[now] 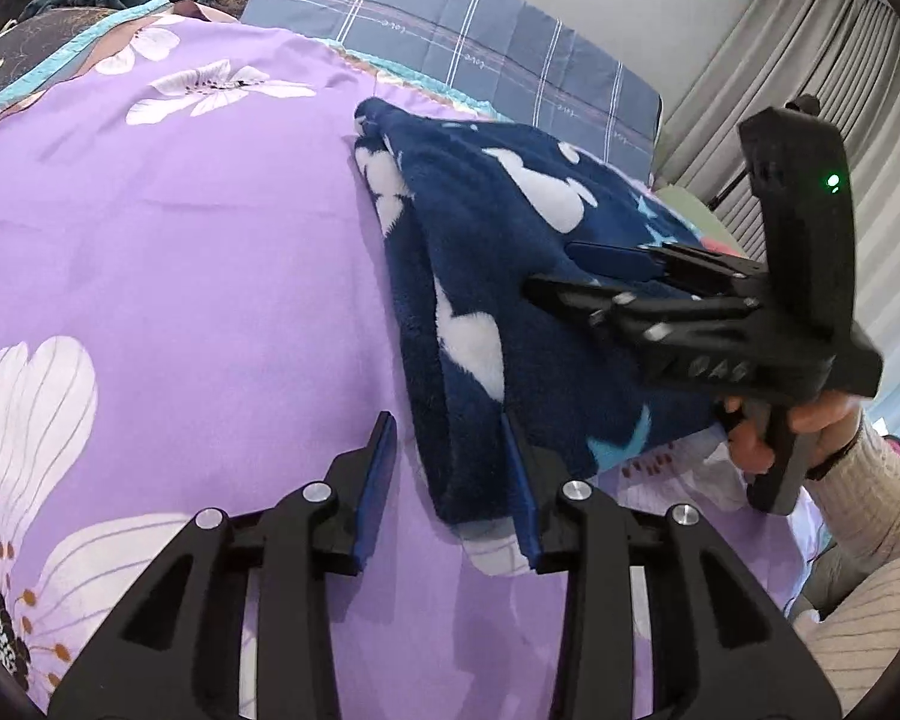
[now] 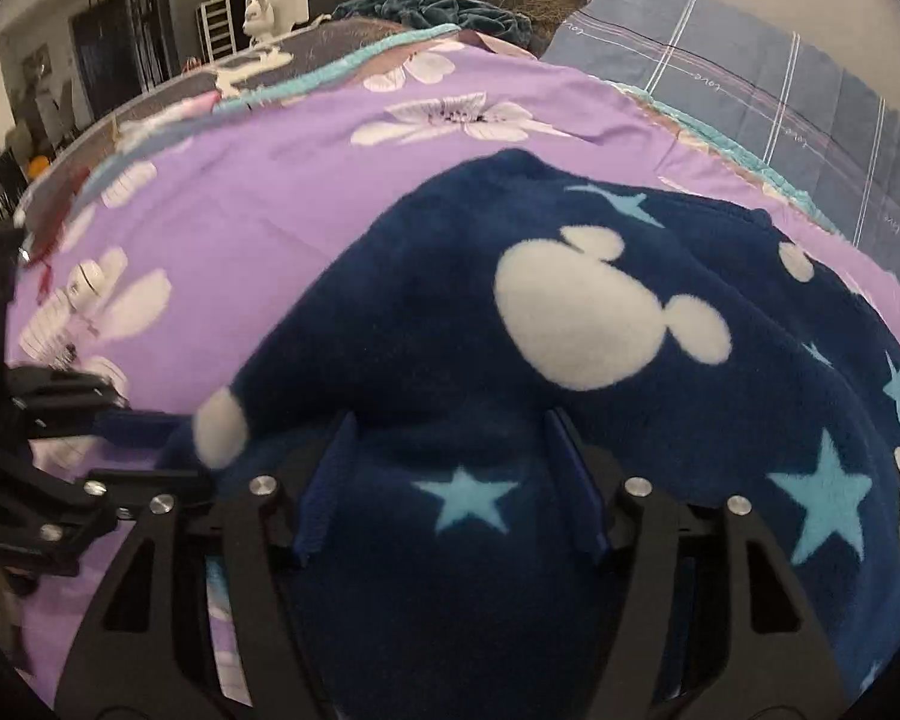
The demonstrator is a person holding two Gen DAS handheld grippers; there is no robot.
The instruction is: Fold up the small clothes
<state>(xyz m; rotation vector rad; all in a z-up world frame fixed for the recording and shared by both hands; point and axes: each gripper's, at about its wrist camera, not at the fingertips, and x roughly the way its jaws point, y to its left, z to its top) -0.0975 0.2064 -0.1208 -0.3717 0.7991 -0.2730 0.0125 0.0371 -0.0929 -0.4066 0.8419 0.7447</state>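
A navy fleece garment with white mouse-head shapes and light blue stars lies folded on the purple floral bedspread. My left gripper is open at the garment's near corner. The folded edge runs between its fingers and the pads do not press on it. My right gripper, held by a hand, hovers open over the middle of the garment. In the right wrist view the garment fills the frame, with fabric bulging between the spread fingers of the right gripper. The left gripper shows at the garment's left edge.
A blue plaid pillow lies behind the garment at the head of the bed. A teal blanket is heaped at the far end. Grey curtains hang on the right. A cream ribbed sleeve sits near my right. Dark furniture stands beyond the bed.
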